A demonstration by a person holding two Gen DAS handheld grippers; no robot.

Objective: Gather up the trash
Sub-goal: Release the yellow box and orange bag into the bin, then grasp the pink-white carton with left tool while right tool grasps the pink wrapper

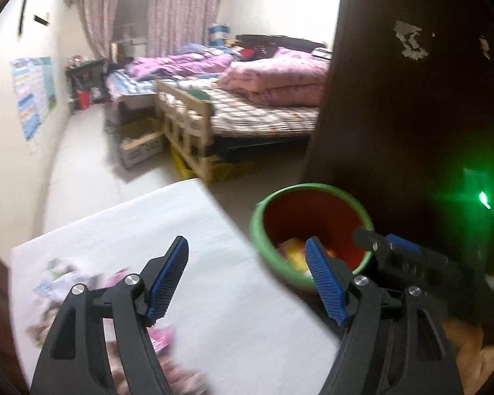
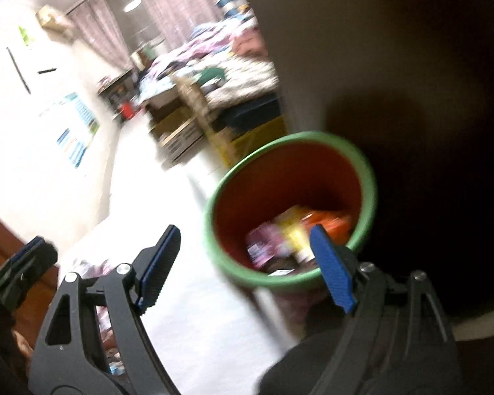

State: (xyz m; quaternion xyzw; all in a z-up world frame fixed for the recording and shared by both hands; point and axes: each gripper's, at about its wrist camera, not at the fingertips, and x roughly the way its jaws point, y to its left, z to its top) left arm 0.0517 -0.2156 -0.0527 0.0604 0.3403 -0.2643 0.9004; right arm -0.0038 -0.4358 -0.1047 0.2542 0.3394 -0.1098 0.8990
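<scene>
Both views blurred, the right wrist view worse; fisheye edges dark. Wrappers (image 1: 66, 283) at the near left of the white desk (image 1: 220, 263) are smeared streaks of pink, white and pale blue, partly hidden behind the left gripper's (image 1: 247, 275) frame; printing on them unreadable; count not clear. Bin (image 2: 369, 177) stands just past the desk's right edge, against a dark brown door or cabinet panel (image 1: 395, 105); its base is cut off by the right gripper (image 2: 247, 265) in the right wrist view. Bin round, smooth plastic, green rim, red-orange inside; trash in the bin (image 2: 296, 233) shows yellow, orange and pink packets, one with a small white label, text too blurred to read.

Left gripper: jaws standing well apart, nothing between them; black frame, ribbed blue pads, silver bolts; hangs over the desk with its right finger in front of the bin's rim. Right gripper: jaws likewise spread wide and empty, over the bin's near rim.

Dark panel carries torn white sticker scraps (image 1: 410, 44); a green light (image 1: 483, 198) glares at its lower right, source not clear. Wall poster (image 1: 33, 95) blue and white, lettering illegible. Bed (image 1: 247, 112) beyond, wooden slatted frame, checked sheet, pink and purple quilts; cardboard box (image 1: 138, 144) on the floor, its print unreadable.
</scene>
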